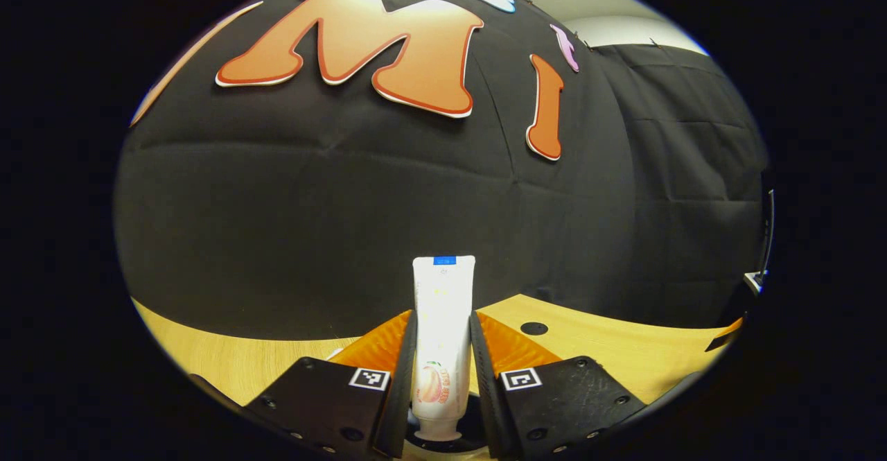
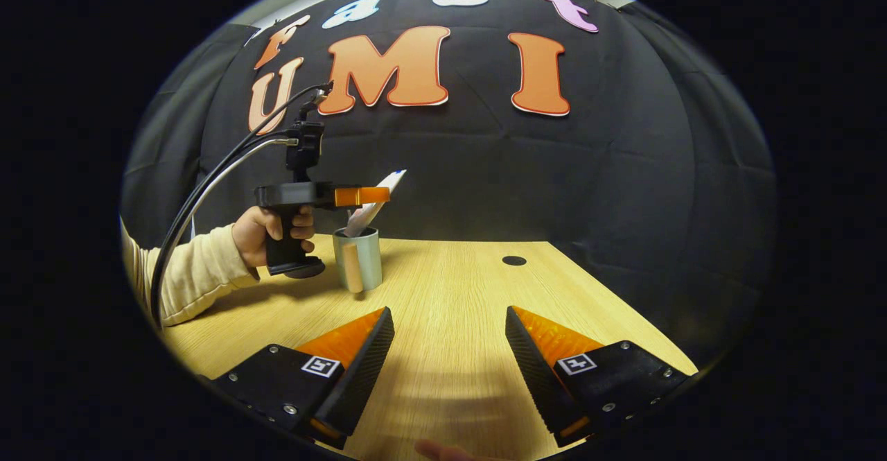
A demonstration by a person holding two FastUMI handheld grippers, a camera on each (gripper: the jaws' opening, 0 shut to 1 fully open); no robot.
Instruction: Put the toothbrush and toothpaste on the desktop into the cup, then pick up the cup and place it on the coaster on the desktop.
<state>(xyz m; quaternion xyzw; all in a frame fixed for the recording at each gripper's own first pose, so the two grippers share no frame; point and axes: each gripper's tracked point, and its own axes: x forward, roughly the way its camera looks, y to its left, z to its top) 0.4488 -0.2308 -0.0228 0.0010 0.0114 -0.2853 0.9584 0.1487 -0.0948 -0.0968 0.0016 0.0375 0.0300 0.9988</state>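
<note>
The toothpaste [image 1: 443,340] is a white tube with a blue band at its flat end and a peach picture low on its body; the small print beside the peach is too blurred to read. It stands cap down, its lower end inside the cup [image 2: 357,258], and from the right gripper view it leans away from the hand [image 2: 267,238] that holds the left gripper [image 1: 443,350]. That gripper's two fingers are closed against the tube's sides, pinching it just above the cup's mouth. Each finger base carries a small black-and-white square marker, no words.

The cup is pale grey-green with a tan handle facing the right gripper, and it stands on the wooden desktop [image 2: 450,294] near the black cloth wall. A cream sleeve [image 2: 194,274] rests on the desktop beside the cup, with black cables arching above it. A small dark round hole [image 2: 513,261] lies in the desktop well apart from the cup.

The right gripper [image 2: 450,350] hangs low over the desktop, nearer than the cup, its fingers spread wide with nothing between them.
</note>
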